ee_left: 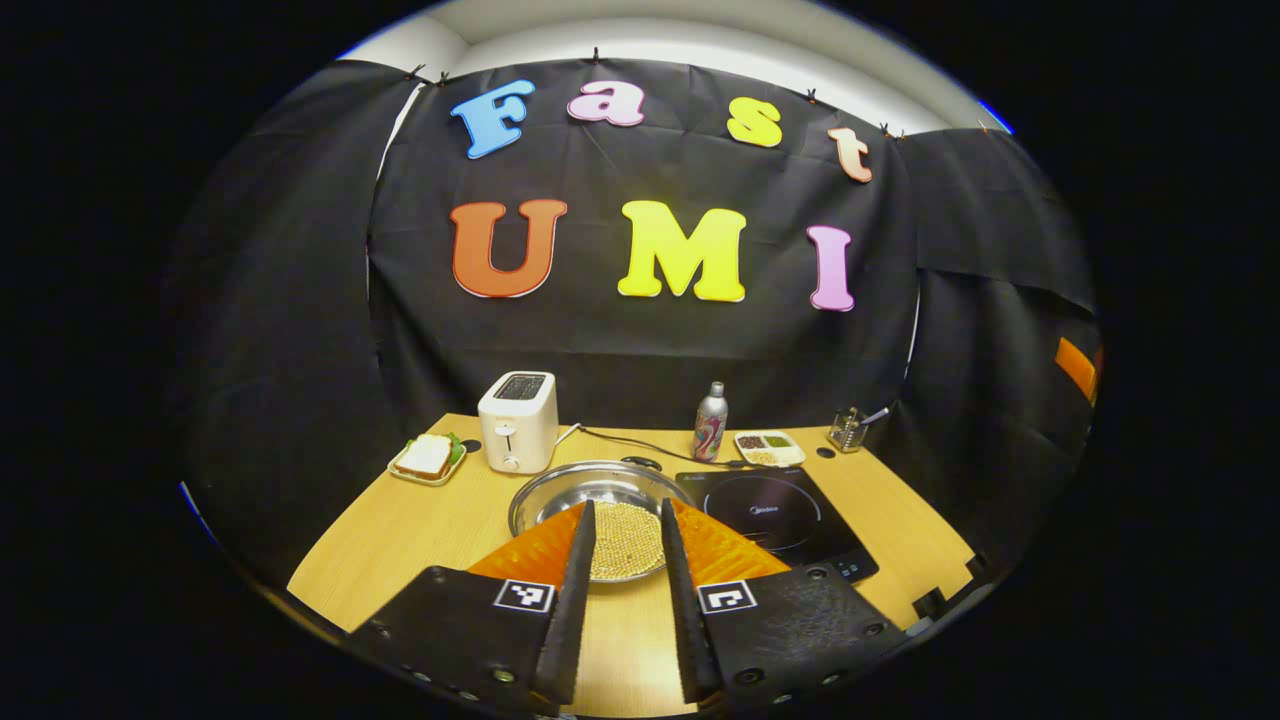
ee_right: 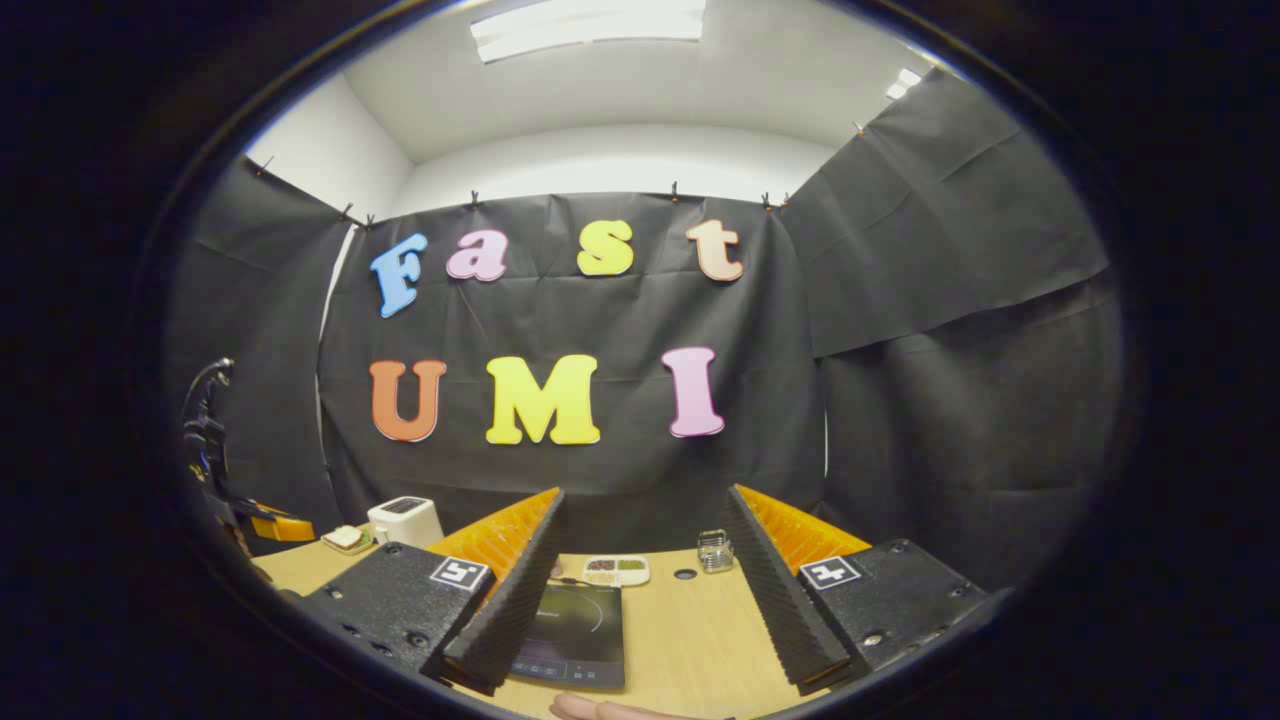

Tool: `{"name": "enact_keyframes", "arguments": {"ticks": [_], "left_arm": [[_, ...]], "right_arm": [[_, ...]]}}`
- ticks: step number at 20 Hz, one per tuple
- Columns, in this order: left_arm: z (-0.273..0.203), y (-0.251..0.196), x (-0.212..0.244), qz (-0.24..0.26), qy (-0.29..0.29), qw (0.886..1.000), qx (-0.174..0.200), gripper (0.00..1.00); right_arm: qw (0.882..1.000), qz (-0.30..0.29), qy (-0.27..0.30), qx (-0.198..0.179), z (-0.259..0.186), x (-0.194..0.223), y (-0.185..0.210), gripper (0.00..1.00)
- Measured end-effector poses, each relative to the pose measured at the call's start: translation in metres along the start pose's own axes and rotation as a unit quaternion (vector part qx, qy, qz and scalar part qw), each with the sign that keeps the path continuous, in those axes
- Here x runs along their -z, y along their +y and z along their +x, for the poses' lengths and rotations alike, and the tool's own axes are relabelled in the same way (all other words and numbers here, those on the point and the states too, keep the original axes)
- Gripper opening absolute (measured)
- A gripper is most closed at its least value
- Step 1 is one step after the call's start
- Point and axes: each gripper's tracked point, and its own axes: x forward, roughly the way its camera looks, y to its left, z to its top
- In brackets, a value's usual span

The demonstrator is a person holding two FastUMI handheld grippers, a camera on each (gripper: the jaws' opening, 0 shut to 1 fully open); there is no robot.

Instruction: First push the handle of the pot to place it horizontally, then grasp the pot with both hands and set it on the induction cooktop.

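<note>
pot (ee_left: pixel 600 505) mid-counter, left of induction cooktop (ee_left: pixel 775 515), not yet lifted; handle unseen; left gripper (ee_left: pixel 628 545) and right gripper (ee_right: pixel 640 560) spread, empty

A white toaster (ee_left: pixel 518 420) stood at the back left of the wooden table (ee_left: pixel 420 530), with a sandwich on a small tray (ee_left: pixel 428 458) to its left. Right of centre stood a slim metal bottle (ee_left: pixel 711 422), then a divided dish of spices (ee_left: pixel 769 447), and farther right a clear holder with utensils (ee_left: pixel 848 428). A black cable (ee_left: pixel 640 445) ran behind them.
</note>
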Motion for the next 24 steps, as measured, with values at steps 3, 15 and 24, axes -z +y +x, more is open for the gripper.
{"name": "enact_keyframes", "arguments": {"ticks": [3,15,24], "left_arm": [[0.022,0.005,0.027,0.000,0.037,0.999,-0.003,0.01],[0.089,0.012,0.135,0.001,0.180,0.984,-0.007,0.00],[0.105,0.012,0.173,0.003,0.228,0.974,-0.006,0.00]], "right_arm": [[1.000,-0.004,0.004,-0.004,0.001,0.003,0.004,0.95],[0.999,-0.013,0.028,-0.008,0.016,0.027,0.007,0.96],[0.999,-0.016,0.035,-0.006,0.022,0.035,0.007,0.96]]}}
